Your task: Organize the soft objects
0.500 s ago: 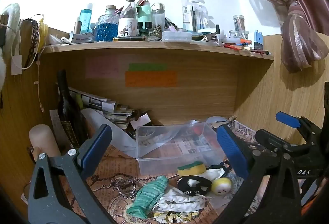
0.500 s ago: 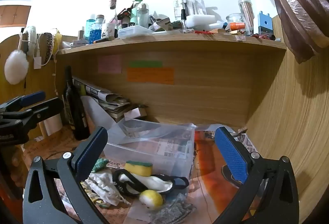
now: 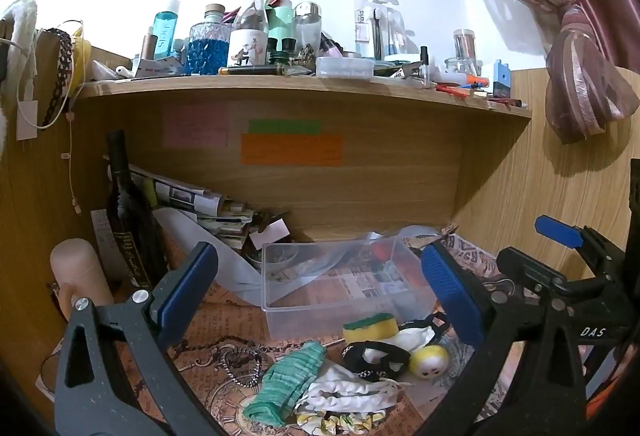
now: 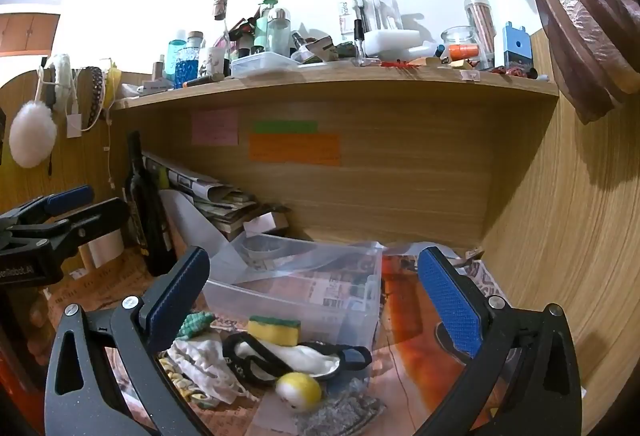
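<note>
Both tongs, left [image 3: 320, 292] and right [image 4: 316, 296], gape apart, empty, above the pile on the worktop [image 3: 224, 328] before the clear bin [image 3: 332, 292]. The sponge [image 3: 370, 328] looks light and squashy: pinch its sides. The green cloth [image 3: 286, 380] should drape limp; take its bunched middle.

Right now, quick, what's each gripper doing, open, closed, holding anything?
Left gripper: open, holding nothing.
Right gripper: open, holding nothing.
</note>
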The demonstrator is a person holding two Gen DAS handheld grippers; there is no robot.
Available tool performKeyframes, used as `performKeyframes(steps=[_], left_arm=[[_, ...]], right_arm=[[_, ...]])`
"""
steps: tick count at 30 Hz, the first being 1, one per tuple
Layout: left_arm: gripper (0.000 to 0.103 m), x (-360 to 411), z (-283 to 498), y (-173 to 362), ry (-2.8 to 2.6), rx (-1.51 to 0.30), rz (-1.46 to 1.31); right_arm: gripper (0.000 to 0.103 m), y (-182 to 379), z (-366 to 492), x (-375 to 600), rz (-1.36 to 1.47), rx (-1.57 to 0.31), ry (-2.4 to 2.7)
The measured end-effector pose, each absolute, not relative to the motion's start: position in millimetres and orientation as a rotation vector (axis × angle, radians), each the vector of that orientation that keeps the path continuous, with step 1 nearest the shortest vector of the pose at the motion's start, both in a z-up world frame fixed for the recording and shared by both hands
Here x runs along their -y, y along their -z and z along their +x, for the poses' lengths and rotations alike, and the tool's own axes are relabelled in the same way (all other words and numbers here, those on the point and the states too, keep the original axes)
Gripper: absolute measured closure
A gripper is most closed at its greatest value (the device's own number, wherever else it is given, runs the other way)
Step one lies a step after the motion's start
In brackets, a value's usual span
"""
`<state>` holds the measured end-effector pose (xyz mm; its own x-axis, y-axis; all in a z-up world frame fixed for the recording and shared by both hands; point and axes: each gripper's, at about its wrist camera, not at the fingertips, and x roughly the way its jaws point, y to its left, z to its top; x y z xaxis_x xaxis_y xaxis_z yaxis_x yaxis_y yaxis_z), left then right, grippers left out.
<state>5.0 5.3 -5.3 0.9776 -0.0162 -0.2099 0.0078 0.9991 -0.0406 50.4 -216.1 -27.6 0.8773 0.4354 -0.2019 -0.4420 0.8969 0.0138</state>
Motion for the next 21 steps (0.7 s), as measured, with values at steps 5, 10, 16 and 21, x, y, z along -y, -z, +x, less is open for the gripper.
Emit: performKeyframes(steps=[5, 10, 16, 21], left_arm=[[0.000, -5.8, 5.4, 4.4, 0.017, -0.215, -0.039], [0.000, -4.9, 6.2, 2.5, 0.015, -0.215, -0.034], [0.000, -4.6, 6.7, 1.7, 0.016, -0.215, -0.034], [0.000, -5.0, 6.4, 2.1, 0.017, -0.214, -0.034]], right_arm=[[0.000, 26.8, 50.3, 214.2, -0.029, -0.203, -0.459], [0.000, 27.1, 52.6, 213.5, -0.023, -0.205, -0.459], [0.000, 27.1, 51.1, 214.3, -0.014, -0.199, -0.460], [0.000, 26.0, 50.8, 213.7, -0.012, -0.200, -0.459]])
